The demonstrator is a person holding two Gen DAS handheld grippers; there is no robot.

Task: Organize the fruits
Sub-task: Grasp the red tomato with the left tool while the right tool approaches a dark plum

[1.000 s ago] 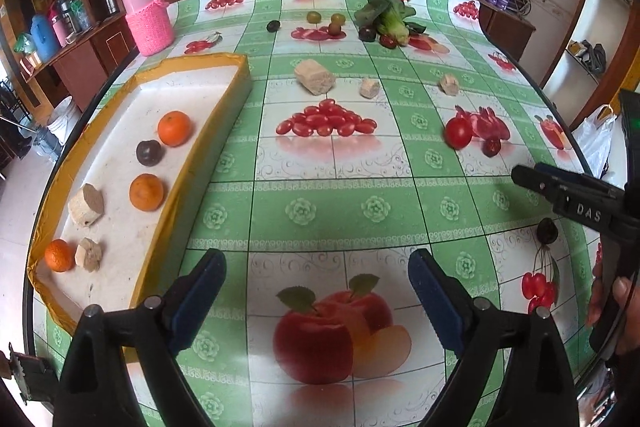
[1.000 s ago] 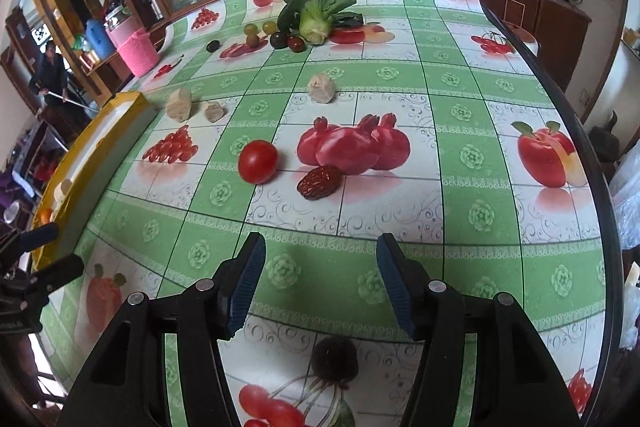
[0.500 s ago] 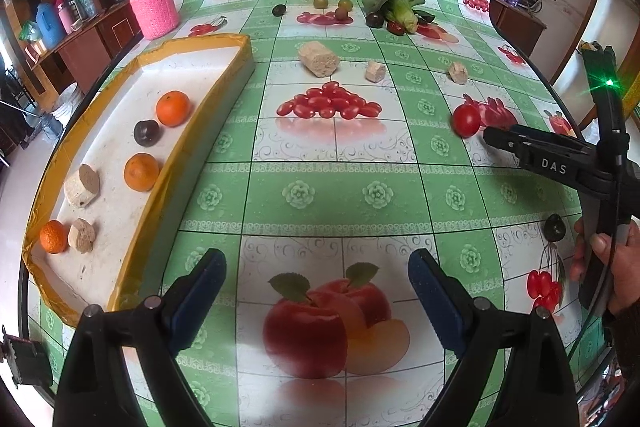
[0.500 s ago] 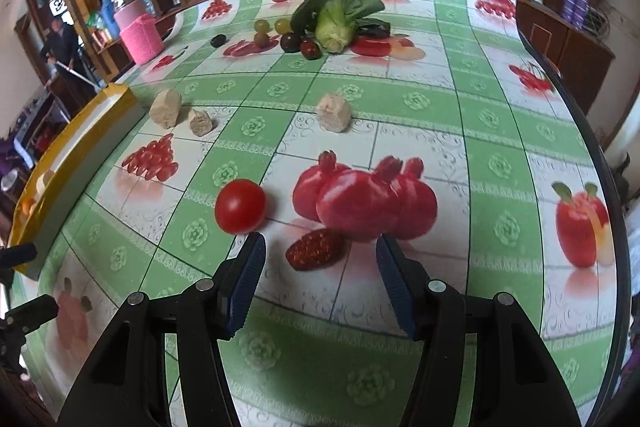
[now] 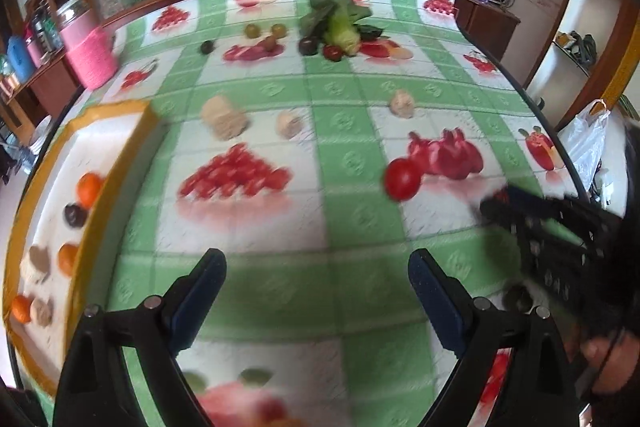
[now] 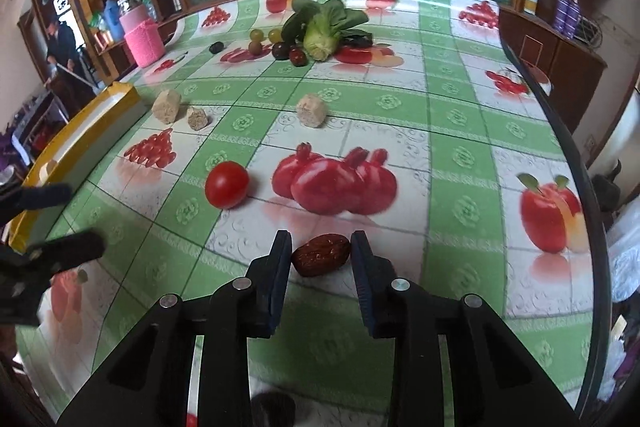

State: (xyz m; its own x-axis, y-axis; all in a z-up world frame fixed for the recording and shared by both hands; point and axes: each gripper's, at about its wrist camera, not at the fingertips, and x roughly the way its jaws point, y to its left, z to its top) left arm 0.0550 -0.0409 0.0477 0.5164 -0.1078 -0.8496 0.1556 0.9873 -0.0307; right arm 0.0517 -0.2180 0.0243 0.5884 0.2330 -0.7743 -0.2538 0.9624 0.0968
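We find the right gripper (image 6: pixel 320 247) lowered to the fruit-print tablecloth (image 6: pixel 460 131), with the red date (image 6: pixel 321 259) lying on the cloth between its two fingertips. The jaws stand just beside the date on either side; we cannot tell from the right wrist view whether the pads already touch it, and a thin gap appears on the left side. The date is not lifted.

The red tomato (image 6: pixel 227 184) sits to the left of and beyond the right gripper, apart from it, next to the printed pomegranates.

The left gripper (image 5: pixel 318 271) has its jaws spread wide with nothing between them, above bare cloth. The left wrist view is blurred.

The yellow-rimmed tray (image 5: pixel 84 255) lies at the left edge of the table and holds oranges (image 5: pixel 89 189), a dark round fruit (image 5: pixel 75 215) and pale chunks (image 5: pixel 38 261). Three more pale chunks (image 6: pixel 311 111) lie on the cloth farther back, and the leafy greens (image 6: pixel 322 27) with small round fruits lie near the far edge.
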